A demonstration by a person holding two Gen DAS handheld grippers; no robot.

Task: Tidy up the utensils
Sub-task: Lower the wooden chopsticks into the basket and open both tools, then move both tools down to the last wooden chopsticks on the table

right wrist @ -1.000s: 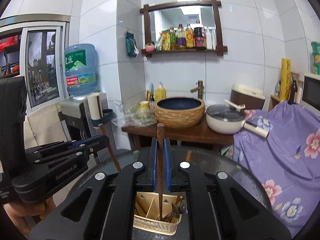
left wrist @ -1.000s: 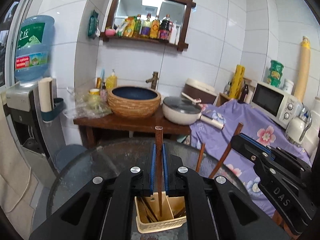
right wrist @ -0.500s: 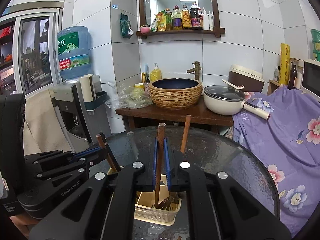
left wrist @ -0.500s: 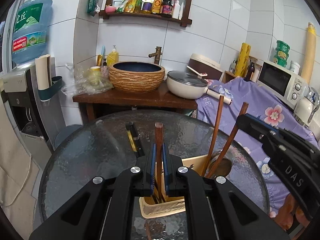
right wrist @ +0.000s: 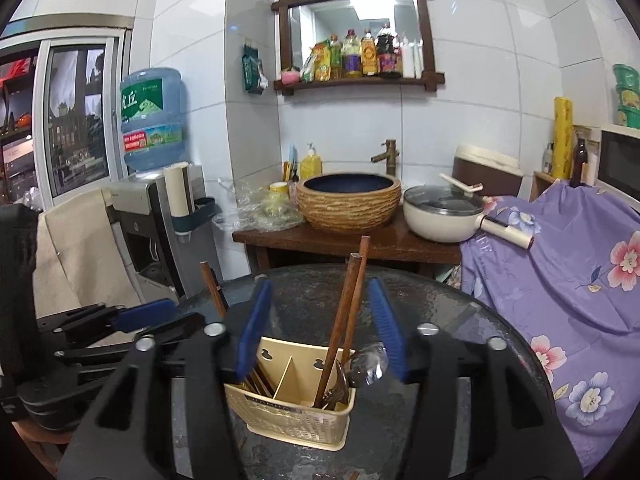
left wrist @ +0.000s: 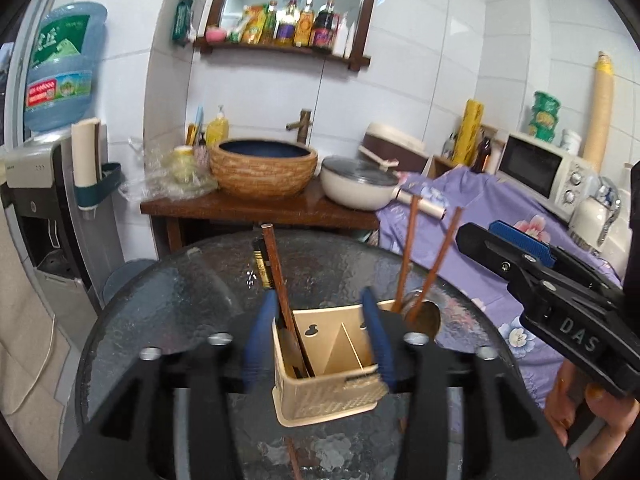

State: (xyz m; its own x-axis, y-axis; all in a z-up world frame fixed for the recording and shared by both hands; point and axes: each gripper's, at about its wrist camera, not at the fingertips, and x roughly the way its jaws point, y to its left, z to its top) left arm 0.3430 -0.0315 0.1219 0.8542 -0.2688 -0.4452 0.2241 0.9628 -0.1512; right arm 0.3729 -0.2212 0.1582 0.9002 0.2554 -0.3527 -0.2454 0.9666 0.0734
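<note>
A beige divided utensil holder point(left wrist: 328, 392) point(right wrist: 292, 412) stands on the round glass table point(left wrist: 168, 312). My left gripper point(left wrist: 318, 338) is open just above it; a brown chopstick point(left wrist: 280, 276) leans in the holder's left compartment, free of the pads. My right gripper point(right wrist: 322, 332) is open above the holder too; two brown chopsticks point(right wrist: 346, 312) and a metal spoon point(right wrist: 366, 362) stand in the right compartment. The right gripper also shows in the left wrist view point(left wrist: 520, 248), and the left one in the right wrist view point(right wrist: 120, 320).
A black-and-yellow utensil point(left wrist: 261, 264) lies on the glass beyond the holder. Behind the table stands a wooden bench point(left wrist: 256, 208) with a woven basin point(left wrist: 264, 168) and a white pot point(left wrist: 356, 186). A purple floral cloth point(right wrist: 560, 264) is on the right, a water dispenser point(left wrist: 44, 184) on the left.
Both grippers have opened and let go of their chopsticks, which now stand in the holder. Both grippers have lifted and tilted back slightly.
</note>
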